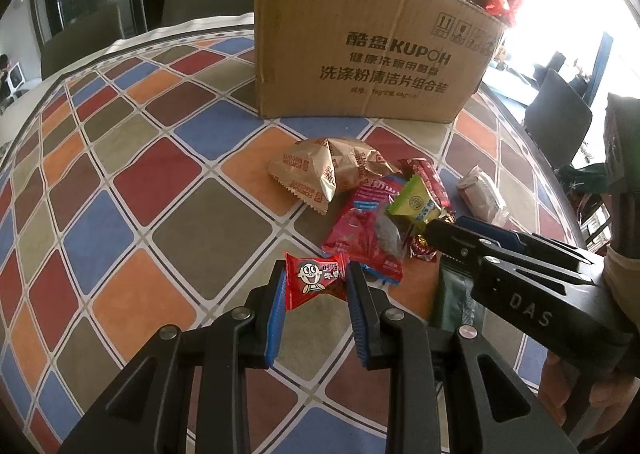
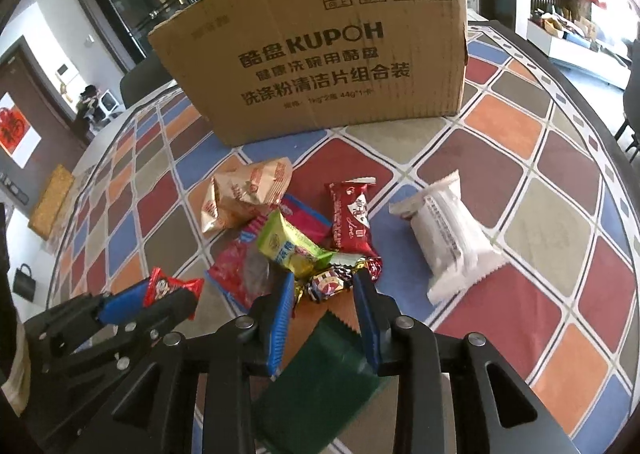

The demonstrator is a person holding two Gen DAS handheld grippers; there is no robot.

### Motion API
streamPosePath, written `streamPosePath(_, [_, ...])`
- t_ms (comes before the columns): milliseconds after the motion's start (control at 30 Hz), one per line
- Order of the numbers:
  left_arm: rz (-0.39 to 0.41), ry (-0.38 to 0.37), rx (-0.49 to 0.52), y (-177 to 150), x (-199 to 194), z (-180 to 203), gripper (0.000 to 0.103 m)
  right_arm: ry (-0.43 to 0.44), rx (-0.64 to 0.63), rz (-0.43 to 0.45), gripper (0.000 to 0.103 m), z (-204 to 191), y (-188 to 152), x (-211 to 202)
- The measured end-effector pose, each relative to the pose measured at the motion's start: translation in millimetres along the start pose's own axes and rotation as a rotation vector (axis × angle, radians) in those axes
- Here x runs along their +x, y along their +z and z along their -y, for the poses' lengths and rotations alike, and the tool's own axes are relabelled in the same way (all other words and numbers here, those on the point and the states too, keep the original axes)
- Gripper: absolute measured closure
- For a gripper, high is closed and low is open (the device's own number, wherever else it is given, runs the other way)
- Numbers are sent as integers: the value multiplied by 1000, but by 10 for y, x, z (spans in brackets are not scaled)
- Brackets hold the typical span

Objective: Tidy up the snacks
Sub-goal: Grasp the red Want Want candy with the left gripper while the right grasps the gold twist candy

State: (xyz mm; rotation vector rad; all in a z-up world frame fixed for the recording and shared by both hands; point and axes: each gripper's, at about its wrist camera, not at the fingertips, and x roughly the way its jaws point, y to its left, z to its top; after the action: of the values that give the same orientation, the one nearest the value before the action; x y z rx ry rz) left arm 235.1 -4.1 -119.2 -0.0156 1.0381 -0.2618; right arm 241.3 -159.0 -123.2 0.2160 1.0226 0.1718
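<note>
Snacks piled on the checked table before a cardboard box
Left gripper fingers clench a red candy; right gripper fingers stand parted around a small foil candy, not pressing it

Cardboard box stands upright, blocking the far side of the desk. Snack pile sits just in front of the box, bare cloth between them. Left of the pile the desk is clear. White packet lies right of the pile, narrow gap between.
</note>
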Motion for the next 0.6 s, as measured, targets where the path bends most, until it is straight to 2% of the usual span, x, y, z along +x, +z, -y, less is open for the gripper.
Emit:
streamPosePath(267, [3,-3,11,33,20,54,74,-22,-20,-35,71,-28,-21,115])
streamPosePath(400, [7,-6,17,43,4,87,74,-12,-23,-29,79,-15,-23,123])
streamPosePath(600, [15,-9,25,53,-28,131,74,-4,-17,-6,80,17,-41,57])
